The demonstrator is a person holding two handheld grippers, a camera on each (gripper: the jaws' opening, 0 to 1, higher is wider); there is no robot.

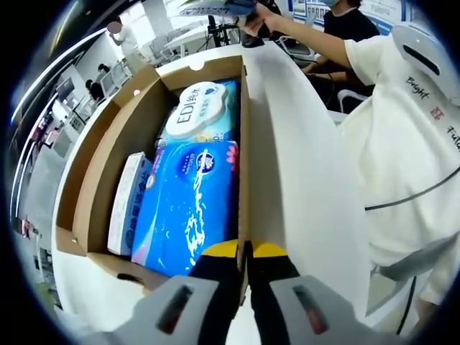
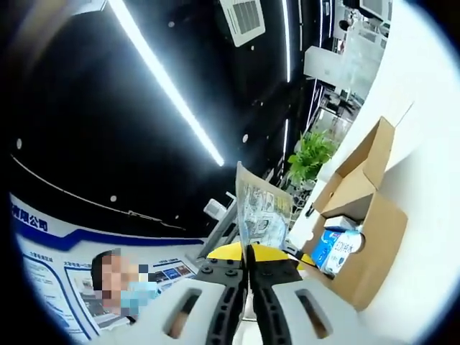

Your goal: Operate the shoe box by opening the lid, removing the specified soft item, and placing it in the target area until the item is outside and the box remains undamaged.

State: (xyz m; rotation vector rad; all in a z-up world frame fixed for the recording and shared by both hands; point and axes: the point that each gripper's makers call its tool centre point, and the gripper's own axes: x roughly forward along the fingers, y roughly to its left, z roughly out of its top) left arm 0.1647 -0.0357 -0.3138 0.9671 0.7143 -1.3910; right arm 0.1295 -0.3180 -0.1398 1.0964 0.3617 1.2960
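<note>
Left gripper view: open shoe box (image 1: 108, 154)

Ahead of your left jaws, the white-lidded wipes pack (image 1: 200, 111) in the shoe box (image 1: 108, 154) reads "EDI". Right of them, the white shirt (image 1: 413, 136) reads "Bright". The blue pack's (image 1: 190, 205) print is illegible.
</note>
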